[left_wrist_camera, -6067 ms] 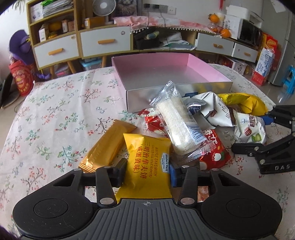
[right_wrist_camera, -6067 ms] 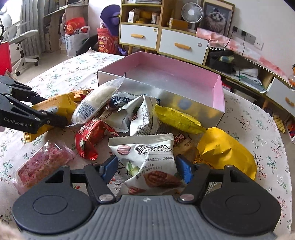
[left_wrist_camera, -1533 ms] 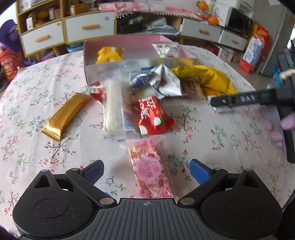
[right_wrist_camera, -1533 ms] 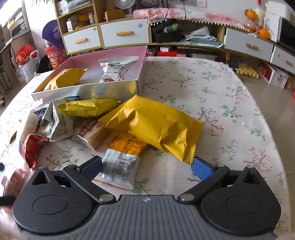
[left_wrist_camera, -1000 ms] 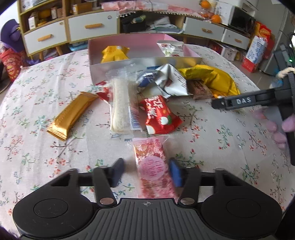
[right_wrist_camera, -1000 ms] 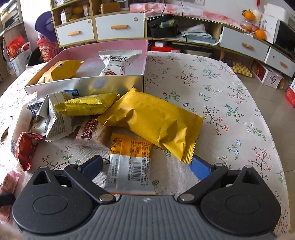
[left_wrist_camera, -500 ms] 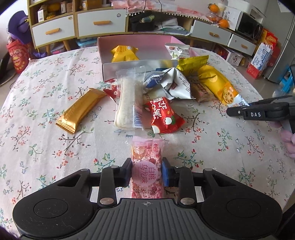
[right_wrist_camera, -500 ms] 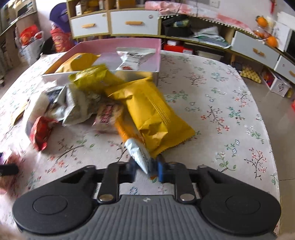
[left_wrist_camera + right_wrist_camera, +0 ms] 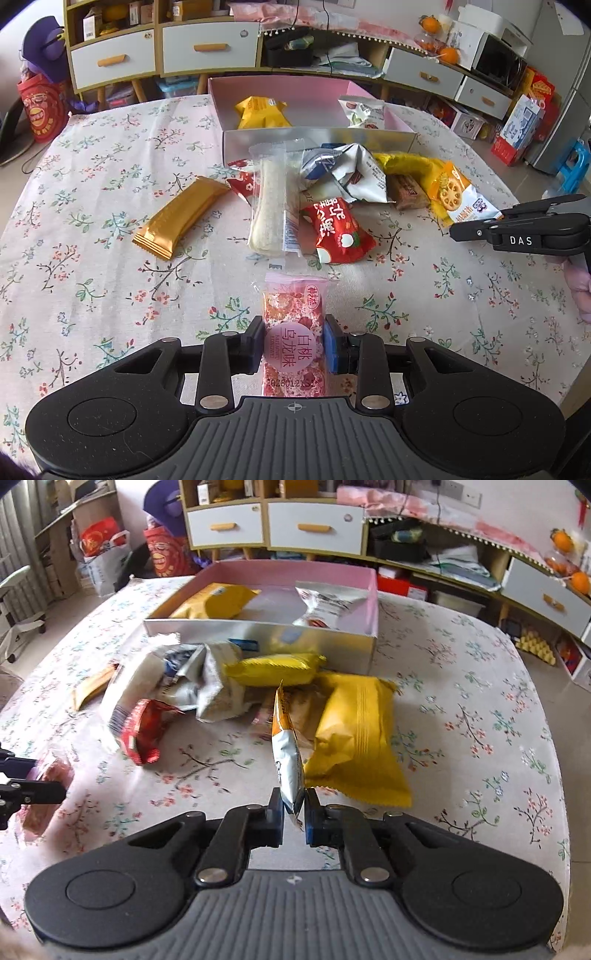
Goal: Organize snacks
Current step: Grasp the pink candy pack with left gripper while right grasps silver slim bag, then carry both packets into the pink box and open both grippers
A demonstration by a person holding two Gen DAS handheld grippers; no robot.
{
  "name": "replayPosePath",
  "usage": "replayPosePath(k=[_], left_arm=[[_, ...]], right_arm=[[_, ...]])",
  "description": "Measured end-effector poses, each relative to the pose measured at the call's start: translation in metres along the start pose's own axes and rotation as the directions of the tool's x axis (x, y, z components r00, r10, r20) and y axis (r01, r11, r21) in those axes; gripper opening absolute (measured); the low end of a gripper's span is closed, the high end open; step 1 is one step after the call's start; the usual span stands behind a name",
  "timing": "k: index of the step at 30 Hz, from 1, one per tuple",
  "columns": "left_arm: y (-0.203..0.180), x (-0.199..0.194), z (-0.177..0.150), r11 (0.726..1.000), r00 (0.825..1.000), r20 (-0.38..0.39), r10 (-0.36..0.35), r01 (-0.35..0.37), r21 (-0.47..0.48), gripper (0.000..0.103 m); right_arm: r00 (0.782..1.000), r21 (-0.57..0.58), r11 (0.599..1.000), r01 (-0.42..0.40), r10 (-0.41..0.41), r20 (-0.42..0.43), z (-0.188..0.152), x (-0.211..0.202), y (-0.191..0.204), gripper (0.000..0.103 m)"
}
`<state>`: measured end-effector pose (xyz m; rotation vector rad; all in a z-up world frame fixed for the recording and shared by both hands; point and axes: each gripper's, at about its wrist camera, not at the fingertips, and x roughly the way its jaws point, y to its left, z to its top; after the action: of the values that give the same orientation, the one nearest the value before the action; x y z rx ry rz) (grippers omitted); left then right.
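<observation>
My left gripper (image 9: 294,345) is shut on a pink snack packet (image 9: 294,332) and holds it above the flowered tablecloth. My right gripper (image 9: 294,816) is shut on the end of an orange and white snack packet (image 9: 286,753), held edge-on and lifted; that packet also shows in the left wrist view (image 9: 458,195). The pink open box (image 9: 317,107) stands at the far side, with a yellow packet (image 9: 260,112) and a white nut packet (image 9: 364,110) inside. A pile of snacks (image 9: 332,184) lies in front of the box.
A gold bar packet (image 9: 181,218) lies left of the pile. A long white roll (image 9: 267,206) and a red packet (image 9: 338,230) lie in the middle. A big yellow packet (image 9: 354,738) lies just ahead of my right gripper. Cabinets stand beyond the table.
My left gripper has closed on the pink packet and lifted it. My right gripper has closed on the orange and white packet and raised it off the table.
</observation>
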<state>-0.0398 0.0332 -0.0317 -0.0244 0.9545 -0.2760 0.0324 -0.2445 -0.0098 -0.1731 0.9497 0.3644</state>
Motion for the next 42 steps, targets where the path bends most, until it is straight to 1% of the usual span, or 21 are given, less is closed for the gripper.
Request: replayPosePath(k=[10, 16, 23, 26, 28, 32, 35, 42], left_arm=[[0.006, -0.010, 0.014, 0.999, 0.999, 0.051, -0.002, 0.004, -0.046, 0.030], [0.008, -0.012, 0.031, 0.996, 0.997, 0.081, -0.016, 0.024, -0.090, 0.030], [0.010, -0.010, 0.053, 0.987, 0.992, 0.121, -0.030, 0.048, -0.150, 0.030], [0.012, -0.009, 0.063, 0.985, 0.990, 0.141, -0.025, 0.048, -0.168, 0.030], [0.015, -0.006, 0.070, 0.981, 0.988, 0.150, -0.025, 0.053, -0.189, 0.030], [0.020, 0.005, 0.086, 0.967, 0.984, 0.174, -0.031, 0.074, -0.246, 0.029], [0.021, 0.013, 0.099, 0.955, 0.980, 0.196, -0.042, 0.097, -0.280, 0.029], [0.014, 0.037, 0.128, 0.939, 0.972, 0.229, -0.048, 0.122, -0.321, 0.030]], right_arm=[[0.996, 0.017, 0.998, -0.058, 0.057, 0.062, 0.018, -0.015, 0.015, 0.009], [0.994, 0.043, 0.997, -0.068, 0.064, 0.086, 0.031, -0.017, 0.017, 0.009], [0.992, 0.044, 0.996, -0.072, 0.067, 0.109, 0.045, -0.016, 0.022, 0.009], [0.990, 0.062, 0.995, -0.075, 0.067, 0.121, 0.051, -0.015, 0.021, 0.009], [0.989, 0.079, 0.994, -0.075, 0.064, 0.130, 0.056, -0.014, 0.019, 0.009], [0.988, 0.088, 0.995, -0.046, 0.033, 0.149, 0.062, -0.012, 0.016, 0.009], [0.987, 0.110, 0.993, -0.049, 0.031, 0.160, 0.068, -0.009, 0.012, 0.009], [0.983, 0.149, 0.987, -0.061, 0.034, 0.178, 0.082, 0.006, 0.008, 0.009]])
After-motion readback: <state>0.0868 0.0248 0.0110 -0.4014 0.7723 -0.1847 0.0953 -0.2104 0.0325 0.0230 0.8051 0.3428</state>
